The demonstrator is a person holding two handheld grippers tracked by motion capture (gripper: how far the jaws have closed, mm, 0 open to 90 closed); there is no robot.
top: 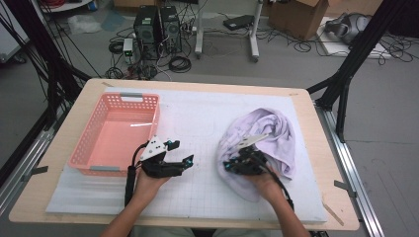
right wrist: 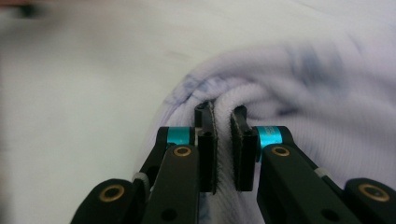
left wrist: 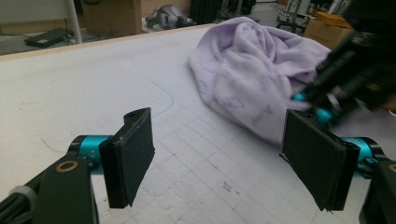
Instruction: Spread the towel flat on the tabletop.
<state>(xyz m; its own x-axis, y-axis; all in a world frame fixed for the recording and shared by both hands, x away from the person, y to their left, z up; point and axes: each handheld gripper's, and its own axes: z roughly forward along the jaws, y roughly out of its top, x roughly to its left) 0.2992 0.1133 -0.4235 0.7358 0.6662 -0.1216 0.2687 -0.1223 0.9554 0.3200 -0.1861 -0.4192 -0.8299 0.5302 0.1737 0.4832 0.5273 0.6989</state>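
Cloth: a crumpled pale lilac knit cloth (top: 267, 136) lies heaped on the white gridded mat (top: 197, 123) toward the right edge of the worktop, well apart from the basket.
Basket: a salmon-pink perforated plastic basket (top: 99, 143) stands at the left edge of the mat, nothing in it that I can see.
Right gripper: the right gripper (right wrist: 223, 140) sits on the near left hem of the cloth; its jaws stand narrow, with a ridge of ribbed fabric pinched between the pads.
Grip quality: the fold looks thin and close to the hem; the picture is soft there, so I cannot be sure how deep the fabric runs between the pads.
Left gripper: the left gripper (left wrist: 224, 163) hovers over bare mat between basket and cloth, jaws wide and holding nothing.
Step in hand: judged from this, taking hold of the cloth at its edge, the first part of moving it, probably to the basket.
Next move calls for: a lift high enough to let the hanging bulk come free of the mat, then a carry leftward over the basket's near rim; the left gripper is well placed to catch a second edge if the cloth trails.
Risk: a shallow pinch may slip as the weight comes on.
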